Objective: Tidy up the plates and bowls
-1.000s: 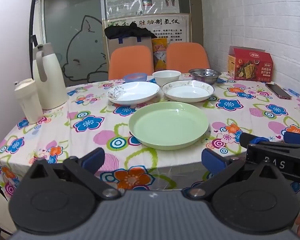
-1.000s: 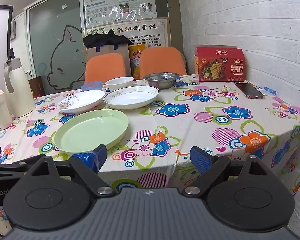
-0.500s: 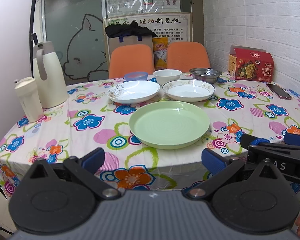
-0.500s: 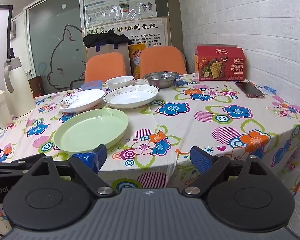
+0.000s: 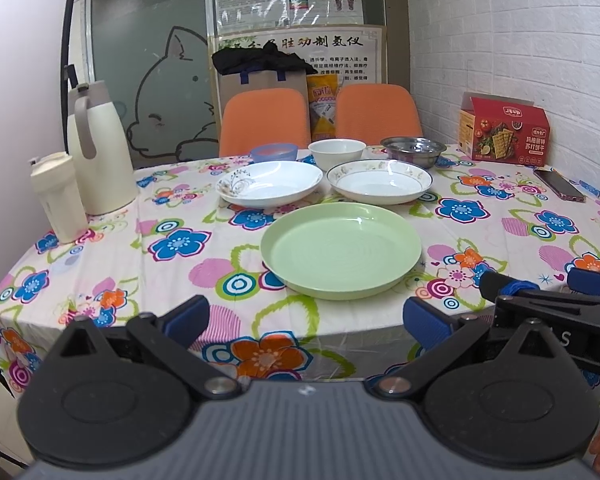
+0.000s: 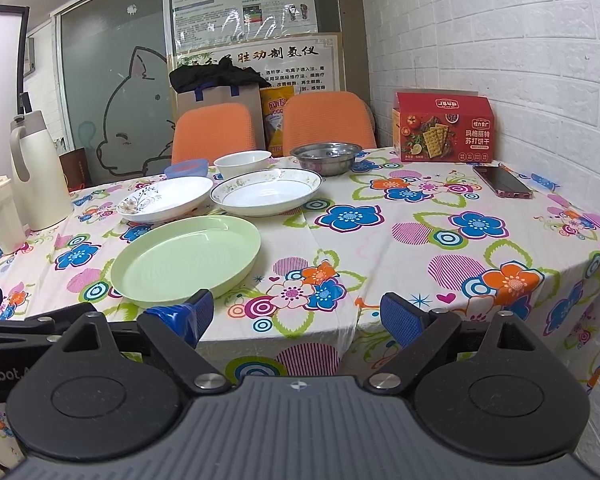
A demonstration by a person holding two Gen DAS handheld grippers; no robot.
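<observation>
Table: covered by a flowered cloth; its left and right ends run out of both views, and the near edge is partly hidden behind the gripper bodies.

Left gripper: held off the near edge of the table, blue-padded fingers spread wide apart, nothing between them. Its base fills the bottom of the left wrist view.

Right gripper: also short of the table edge, fingers wide apart and empty. In the left wrist view only part of it shows, cut off at the right border.

Green plate: nearest dish, flat on the cloth near the front edge, empty. In the right wrist view its near rim is partly covered by the right gripper's left finger.

White plate with a sprig pattern: behind the green plate, to the left.

White plate with a flowered rim: just beside the first, to the right; whether the two rims touch cannot be told.

Blue bowl, white bowl, metal bowl: in a row at the far side, lower parts hidden behind the plates.

Other items: tall cream jug and smaller cream cup at left; red cracker box and phone at right; two orange chairs beyond, mostly hidden by the table.
</observation>
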